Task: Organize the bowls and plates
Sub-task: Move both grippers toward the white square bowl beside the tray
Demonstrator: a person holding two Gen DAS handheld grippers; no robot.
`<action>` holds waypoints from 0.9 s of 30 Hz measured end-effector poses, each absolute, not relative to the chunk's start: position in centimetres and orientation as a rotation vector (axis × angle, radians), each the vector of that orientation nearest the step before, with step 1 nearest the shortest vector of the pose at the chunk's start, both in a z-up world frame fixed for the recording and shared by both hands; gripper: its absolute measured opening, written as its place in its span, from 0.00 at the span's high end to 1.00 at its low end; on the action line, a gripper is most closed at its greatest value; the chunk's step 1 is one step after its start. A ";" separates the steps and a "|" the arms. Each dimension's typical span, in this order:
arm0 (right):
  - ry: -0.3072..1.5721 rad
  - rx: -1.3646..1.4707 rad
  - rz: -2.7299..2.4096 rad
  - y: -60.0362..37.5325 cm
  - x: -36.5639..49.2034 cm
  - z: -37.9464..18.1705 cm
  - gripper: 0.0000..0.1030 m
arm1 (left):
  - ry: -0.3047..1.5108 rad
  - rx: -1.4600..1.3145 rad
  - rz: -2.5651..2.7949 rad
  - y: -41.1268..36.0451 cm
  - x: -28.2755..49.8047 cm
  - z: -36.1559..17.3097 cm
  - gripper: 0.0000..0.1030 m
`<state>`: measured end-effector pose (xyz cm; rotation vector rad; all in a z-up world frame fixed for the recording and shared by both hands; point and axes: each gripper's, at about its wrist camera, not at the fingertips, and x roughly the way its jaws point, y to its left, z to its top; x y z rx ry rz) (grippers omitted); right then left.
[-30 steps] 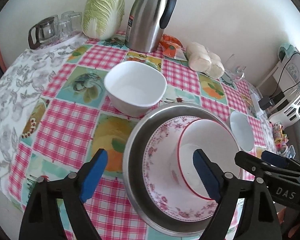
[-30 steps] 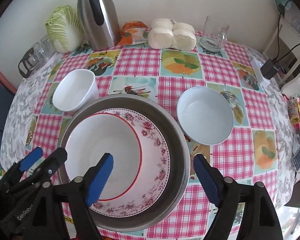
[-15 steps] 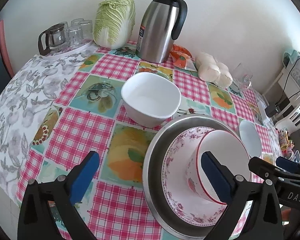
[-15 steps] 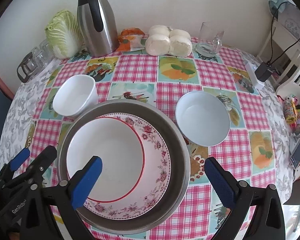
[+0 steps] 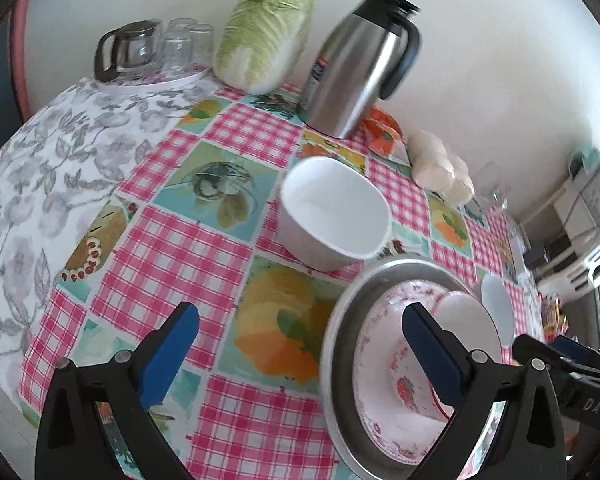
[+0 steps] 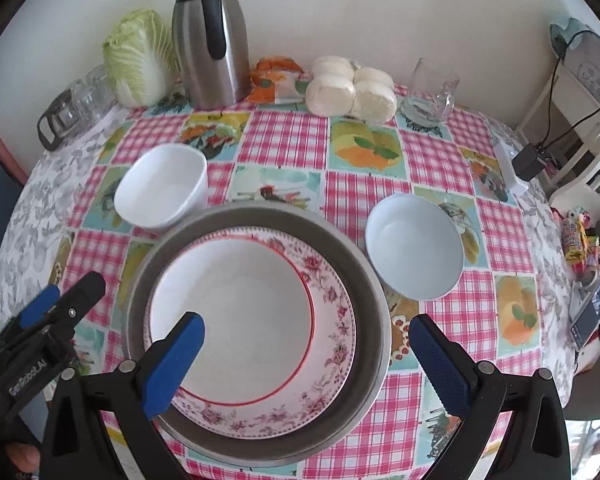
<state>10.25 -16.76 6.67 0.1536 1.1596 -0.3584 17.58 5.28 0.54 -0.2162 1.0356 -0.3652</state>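
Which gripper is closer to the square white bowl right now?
Left. The left gripper hangs open just in front of the square bowl; the right gripper sits farther off, over the stacked dishes.

Metal basin [image 5: 342,360] cut off below, thermos [image 5: 360,64] motion-blurred, phone [image 6: 594,310] screen unreadable

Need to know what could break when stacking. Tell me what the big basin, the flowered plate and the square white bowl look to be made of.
Big basin: looks like stainless steel, dull brushed grey with a bright rim.
Flowered plate: probably glazed ceramic, though melamine is possible; glossy white with printed pink flowers.
Square white bowl: likely glazed ceramic or porcelain; smooth, plain, thick-walled.
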 end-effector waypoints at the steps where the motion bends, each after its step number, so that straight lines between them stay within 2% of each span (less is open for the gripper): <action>1: 1.149 0.147 -0.368 -16.8 10.4 7.0 0.00 | 1.034 -0.225 -0.360 5.6 17.8 0.5 0.02; 6: 1.089 0.167 -0.415 -17.1 11.0 8.1 0.00 | 1.014 -0.283 -0.327 7.1 18.7 0.4 0.02; 18: 1.086 0.166 -0.434 -16.4 13.7 7.8 0.00 | 0.976 -0.344 -0.308 8.0 20.3 0.8 0.02; 27: 1.073 0.141 -0.405 -14.7 16.1 8.7 0.00 | 0.985 -0.496 -0.338 9.9 21.6 0.5 0.02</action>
